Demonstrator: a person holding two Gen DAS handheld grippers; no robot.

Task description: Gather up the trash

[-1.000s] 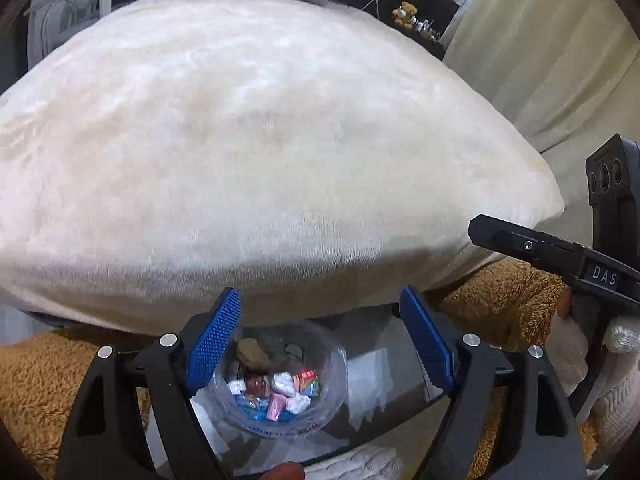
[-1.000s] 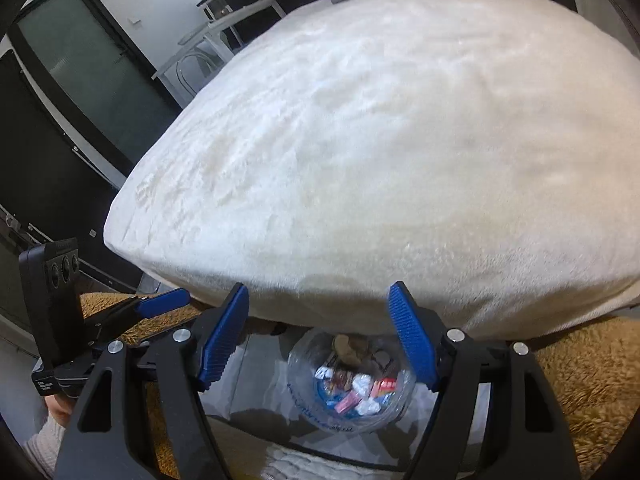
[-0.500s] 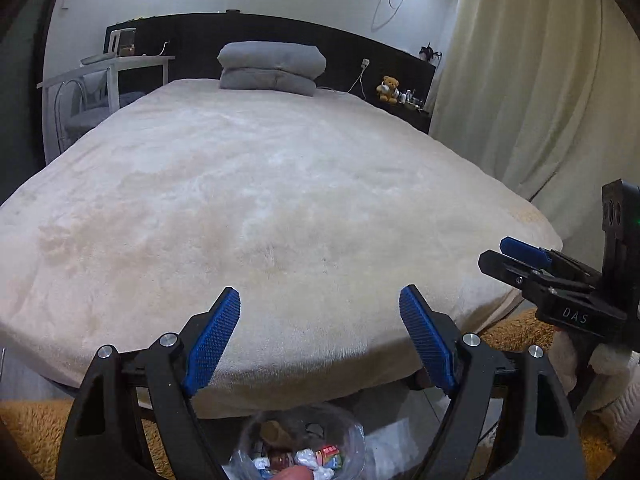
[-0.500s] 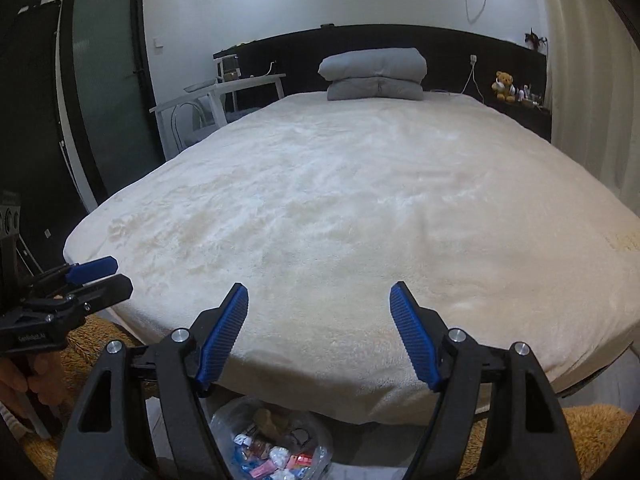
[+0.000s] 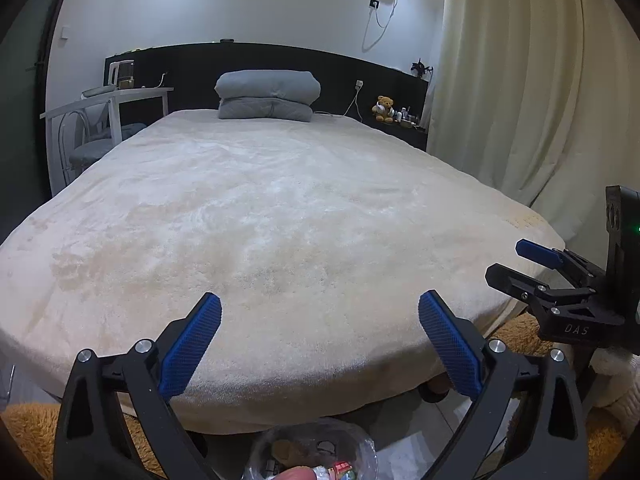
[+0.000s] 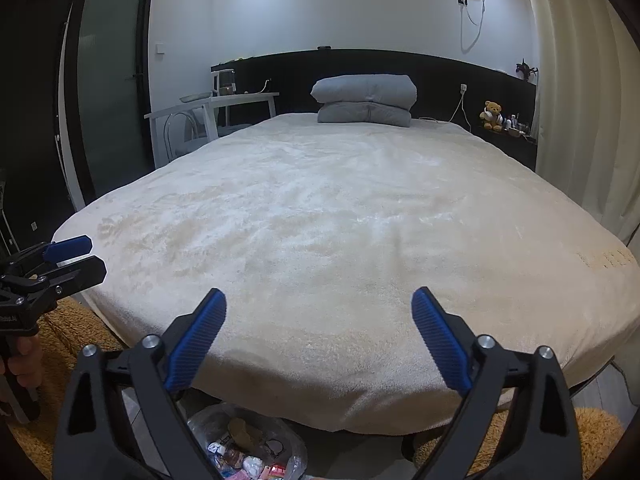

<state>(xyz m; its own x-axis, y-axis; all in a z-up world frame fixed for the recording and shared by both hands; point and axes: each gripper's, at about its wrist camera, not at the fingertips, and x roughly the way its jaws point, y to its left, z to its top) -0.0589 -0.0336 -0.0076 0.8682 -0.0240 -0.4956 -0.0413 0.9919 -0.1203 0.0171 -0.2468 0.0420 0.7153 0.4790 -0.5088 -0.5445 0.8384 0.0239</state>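
Seemingly the collecting is nearly finished: from the left wrist, the left gripper point(image 5: 320, 336) holds its jaws wide apart and empty above a bare bed point(image 5: 280, 216), with the trash bag point(image 5: 316, 454) barely visible at the bottom edge. From the right wrist, the right gripper point(image 6: 319, 330) is likewise spread and empty; the bag's wrappers point(image 6: 250, 462) sit on the floor at the bed's foot.
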